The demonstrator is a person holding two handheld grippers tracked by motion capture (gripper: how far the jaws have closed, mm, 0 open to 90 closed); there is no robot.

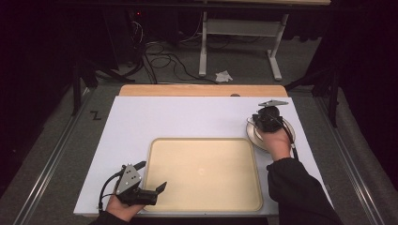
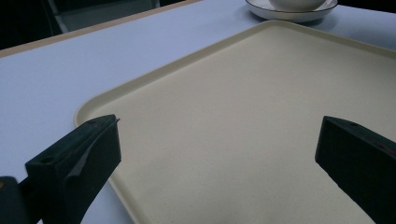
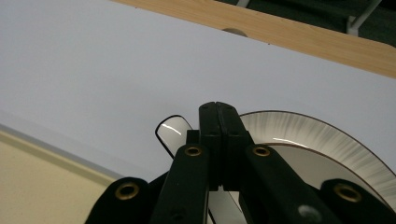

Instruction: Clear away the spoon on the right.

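A cream tray (image 1: 202, 139) lies on the white table, near the front edge. My left gripper (image 1: 152, 175) hovers over the tray's near-left corner; in its own view the left gripper (image 2: 219, 126) stands open above the bare tray (image 2: 261, 116). At the table's right, a white cup (image 2: 296, 3) sits on a dark-rimmed saucer (image 1: 256, 136). My right gripper (image 1: 268, 117) is down over that saucer. In its own view the right gripper (image 3: 217, 109) has its jaws pressed together. The cup's white handle (image 3: 172, 130) sticks out beside and under the left jaw, above the saucer (image 3: 303, 130). Whether the pads pinch it is hidden.
The white table top (image 1: 187, 117) has a wooden strip (image 1: 202, 90) along its far edge. Beyond it are a floor with cables and a table frame (image 1: 239, 42). The person's right sleeve (image 1: 295, 187) crosses the table's near-right corner.
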